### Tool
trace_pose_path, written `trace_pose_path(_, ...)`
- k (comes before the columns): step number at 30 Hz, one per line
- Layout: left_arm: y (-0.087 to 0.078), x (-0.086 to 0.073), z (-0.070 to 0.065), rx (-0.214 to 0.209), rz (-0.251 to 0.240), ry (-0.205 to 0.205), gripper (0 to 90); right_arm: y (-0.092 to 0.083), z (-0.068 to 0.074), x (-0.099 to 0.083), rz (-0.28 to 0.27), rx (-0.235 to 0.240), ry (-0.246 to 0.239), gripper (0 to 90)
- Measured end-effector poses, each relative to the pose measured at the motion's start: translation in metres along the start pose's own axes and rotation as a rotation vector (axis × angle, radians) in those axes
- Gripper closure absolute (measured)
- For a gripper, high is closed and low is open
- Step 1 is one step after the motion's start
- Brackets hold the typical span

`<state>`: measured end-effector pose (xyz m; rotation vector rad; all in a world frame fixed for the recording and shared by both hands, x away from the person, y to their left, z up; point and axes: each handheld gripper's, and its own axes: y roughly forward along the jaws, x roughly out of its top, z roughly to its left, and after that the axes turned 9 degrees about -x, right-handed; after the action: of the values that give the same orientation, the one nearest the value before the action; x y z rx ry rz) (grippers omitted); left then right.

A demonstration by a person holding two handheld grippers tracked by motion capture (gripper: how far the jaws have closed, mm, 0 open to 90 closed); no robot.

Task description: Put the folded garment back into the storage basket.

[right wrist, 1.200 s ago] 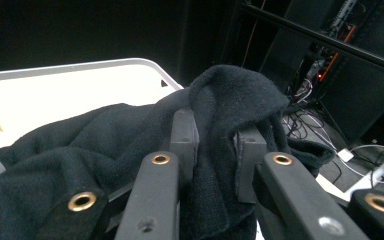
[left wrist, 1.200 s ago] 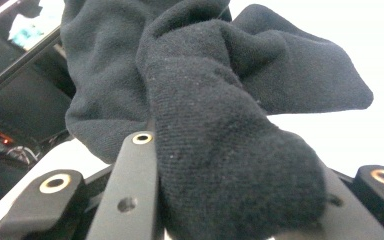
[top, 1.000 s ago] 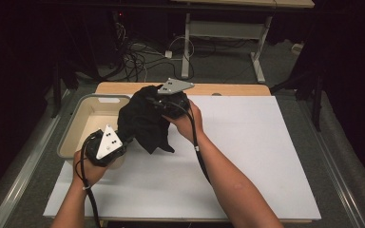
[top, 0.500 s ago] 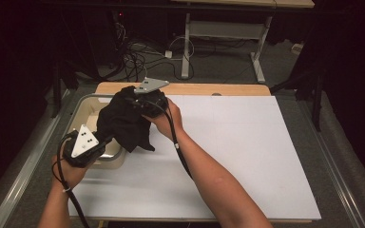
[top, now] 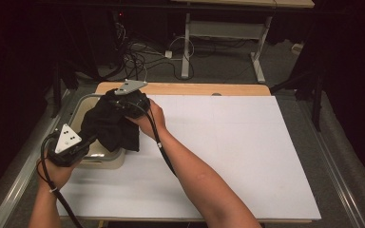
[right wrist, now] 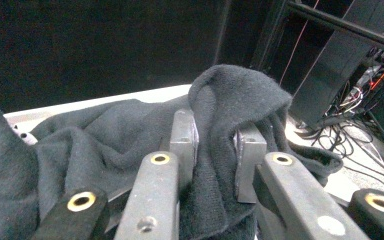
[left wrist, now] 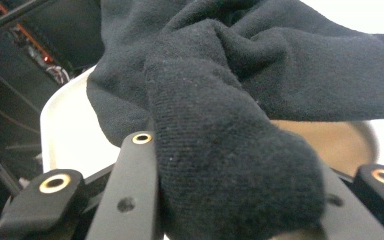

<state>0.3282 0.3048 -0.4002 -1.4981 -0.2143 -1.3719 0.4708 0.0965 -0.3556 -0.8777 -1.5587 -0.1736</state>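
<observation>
The right tongs (right wrist: pixel 215 145) are clamped on a raised fold of the black cloth (right wrist: pixel 105 145), the two metal pads pinching a thick ridge of it between them. The left tongs (left wrist: pixel 230 200) grip another bunch of the same black cloth (left wrist: pixel 240 110), which bulges out between the black jaws and covers their inner faces. In the high view the right tongs (top: pixel 123 102) sit at the far end of the cloth and the left tongs (top: pixel 83 142) at its near left end, so the cloth (top: pixel 109 126) hangs slack between them, draped over the cream tub (top: pixel 105 161) at the left edge of the white surface (top: pixel 228 142), with one flap spilling over the tub's right rim.

The cloth looks like a soft knit, light and limp, with no stiffness of its own: it will sag, fold and trail wherever it is not held. It seems neither fragile nor slippery, the nap giving the pads good purchase. A pinch on a gathered fold or a doubled edge, as now, should hold best, since a single thin layer might slide out. With two grips kept well apart, the loose flap is the part likely to catch on the tub's rim when it is lowered
</observation>
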Motion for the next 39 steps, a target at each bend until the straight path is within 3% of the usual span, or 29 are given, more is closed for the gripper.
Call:
trace_pose_path(6,-0.001,-0.007,0.007,0.032,0.028,-0.021,69.0,0.017,0.006,-0.003,0.028,0.008,0.009,77.0)
trace_pose_path(18,0.002,-0.019,0.018,0.055,0.075,-0.077,68.6,0.043,0.014,-0.016,0.094,0.018,0.031,76.5)
trace_pose_path(25,0.009,-0.023,0.020,0.057,0.115,-0.087,68.4,0.051,0.018,-0.021,0.123,0.016,0.019,76.2)
trace_pose_path(29,0.011,-0.022,0.018,0.047,0.123,-0.087,67.4,0.056,0.016,-0.028,0.142,0.019,0.039,76.0)
trace_pose_path(33,0.013,-0.020,0.016,0.038,0.142,-0.083,61.9,0.057,0.015,-0.032,0.159,0.017,0.048,75.0)
trace_pose_path(39,0.013,-0.016,0.013,0.036,0.127,-0.087,42.6,0.057,0.013,-0.037,0.175,-0.003,0.046,72.0)
